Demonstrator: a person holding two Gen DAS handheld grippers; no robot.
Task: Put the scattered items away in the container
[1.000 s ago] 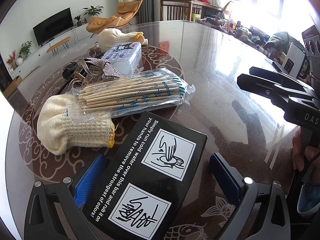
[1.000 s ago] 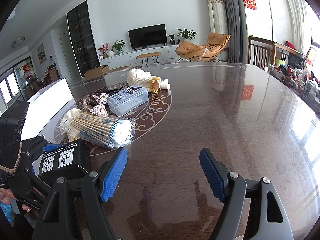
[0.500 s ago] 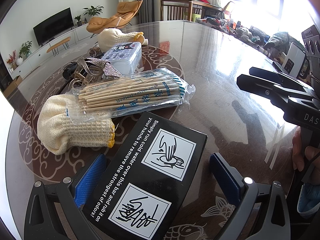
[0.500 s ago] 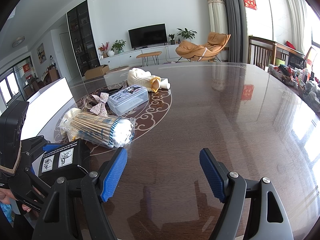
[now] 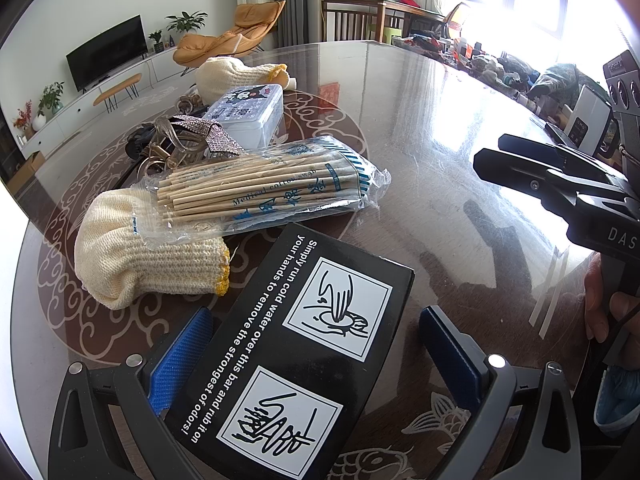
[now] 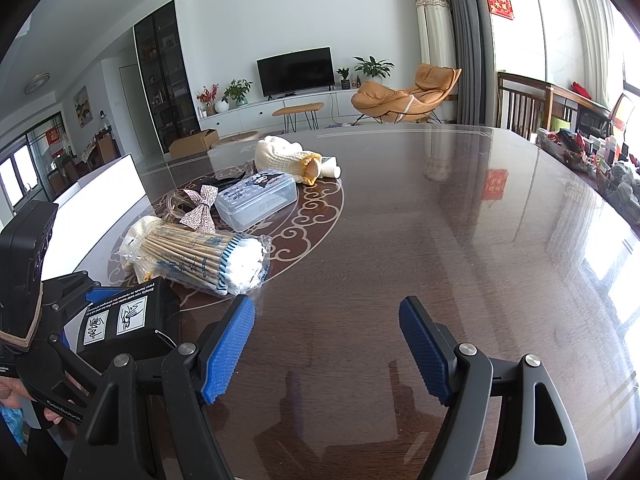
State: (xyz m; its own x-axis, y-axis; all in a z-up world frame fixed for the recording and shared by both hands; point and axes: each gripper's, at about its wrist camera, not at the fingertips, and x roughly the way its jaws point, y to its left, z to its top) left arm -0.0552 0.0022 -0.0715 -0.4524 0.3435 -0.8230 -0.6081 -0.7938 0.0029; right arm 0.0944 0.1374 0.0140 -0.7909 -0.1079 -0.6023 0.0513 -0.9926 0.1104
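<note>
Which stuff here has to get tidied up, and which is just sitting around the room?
To tidy: black box, cotton swab pack, knitted glove, sparkly bow, clear cartoon box.

Just there: television, orange chair, potted plants, cardboard box.

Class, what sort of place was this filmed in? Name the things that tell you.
Most likely a home's open living and dining room: a wall TV above a low cabinet, an orange lounge chair, and a big glossy dining table.

Black box [image 5: 296, 344] flat; swab pack [image 5: 264, 196] overlaps cream glove [image 5: 148, 264]; clear case [image 5: 248, 114] behind.
</note>
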